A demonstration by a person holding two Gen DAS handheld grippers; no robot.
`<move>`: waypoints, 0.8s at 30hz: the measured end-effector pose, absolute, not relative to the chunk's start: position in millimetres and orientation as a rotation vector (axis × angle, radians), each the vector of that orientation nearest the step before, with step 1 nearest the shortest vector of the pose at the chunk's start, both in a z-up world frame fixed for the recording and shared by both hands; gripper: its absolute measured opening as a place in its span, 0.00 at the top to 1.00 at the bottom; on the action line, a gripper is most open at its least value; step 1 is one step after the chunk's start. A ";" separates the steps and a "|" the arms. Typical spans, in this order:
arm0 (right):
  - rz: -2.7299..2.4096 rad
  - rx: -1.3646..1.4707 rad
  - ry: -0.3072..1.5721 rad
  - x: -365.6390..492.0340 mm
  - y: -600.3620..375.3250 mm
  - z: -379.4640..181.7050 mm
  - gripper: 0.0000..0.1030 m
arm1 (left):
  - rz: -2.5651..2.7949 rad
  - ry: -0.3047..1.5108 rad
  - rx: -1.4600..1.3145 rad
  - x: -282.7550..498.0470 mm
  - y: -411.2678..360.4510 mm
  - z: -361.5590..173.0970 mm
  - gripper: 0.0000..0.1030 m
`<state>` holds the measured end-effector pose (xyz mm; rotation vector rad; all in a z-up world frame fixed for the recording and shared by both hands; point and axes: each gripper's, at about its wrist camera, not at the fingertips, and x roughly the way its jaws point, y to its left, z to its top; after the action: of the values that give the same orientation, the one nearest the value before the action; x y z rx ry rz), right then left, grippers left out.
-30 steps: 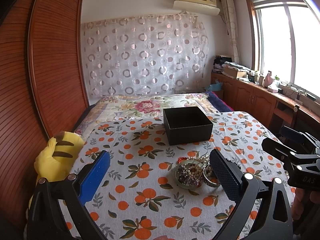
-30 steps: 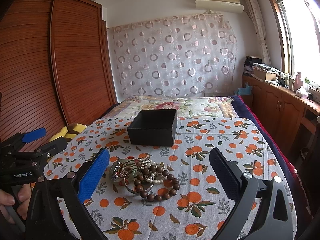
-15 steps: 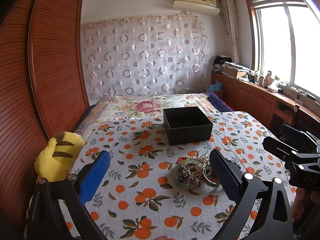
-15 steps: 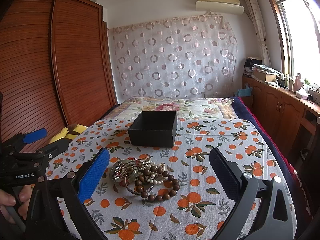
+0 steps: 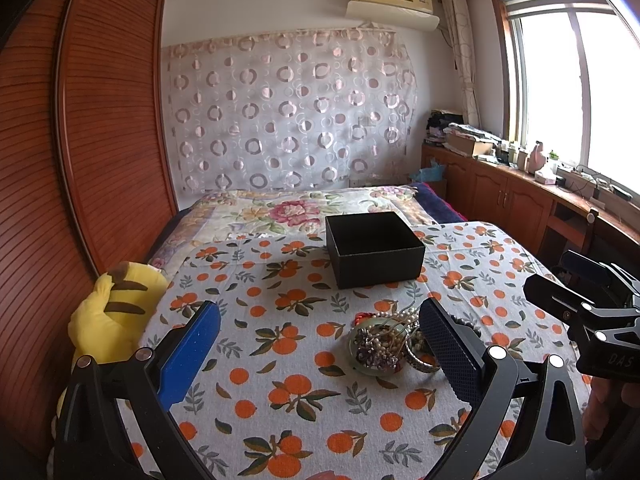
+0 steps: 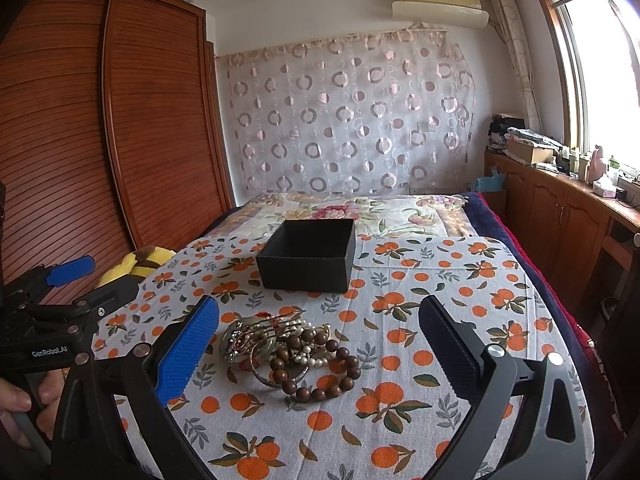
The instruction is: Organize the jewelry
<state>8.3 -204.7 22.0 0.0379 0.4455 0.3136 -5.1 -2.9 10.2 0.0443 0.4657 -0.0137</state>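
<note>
A pile of jewelry (image 6: 280, 344) lies on the orange-print cloth (image 6: 420, 280): a brown wooden bead bracelet (image 6: 320, 376), pearl strands, bangles and a green dish. It also shows in the left wrist view (image 5: 384, 344), partly behind my right finger. An open black box (image 6: 308, 256) stands behind it, also seen in the left wrist view (image 5: 374, 252). My left gripper (image 5: 320, 344) is open and empty, left of the pile. My right gripper (image 6: 320, 348) is open and empty, with the pile between its fingers' line of sight.
A yellow plush toy (image 5: 108, 312) lies at the cloth's left edge beside the wooden wardrobe (image 5: 60, 160). A floral bedspread (image 5: 296, 208) lies behind the box. Wooden cabinets (image 6: 560, 216) with clutter run along the window at right. The other gripper shows at each view's side (image 5: 592, 312).
The right gripper has drifted slightly, the pile sitting a little lower in its view. The left gripper has hardly moved. Both stay open.
</note>
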 end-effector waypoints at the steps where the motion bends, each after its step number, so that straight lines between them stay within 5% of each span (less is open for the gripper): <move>1: 0.314 0.039 0.445 8.3 -205.6 21.7 0.02 | -0.014 0.466 0.044 -5.4 -3.1 11.1 0.06; 24: 0.317 0.041 0.456 4.0 -202.0 27.1 0.02 | -0.033 0.502 0.031 0.4 -3.0 7.5 0.06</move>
<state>4.0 -202.0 27.1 0.0405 0.4561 0.3168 0.4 -3.0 7.5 0.0312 0.5019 -0.0335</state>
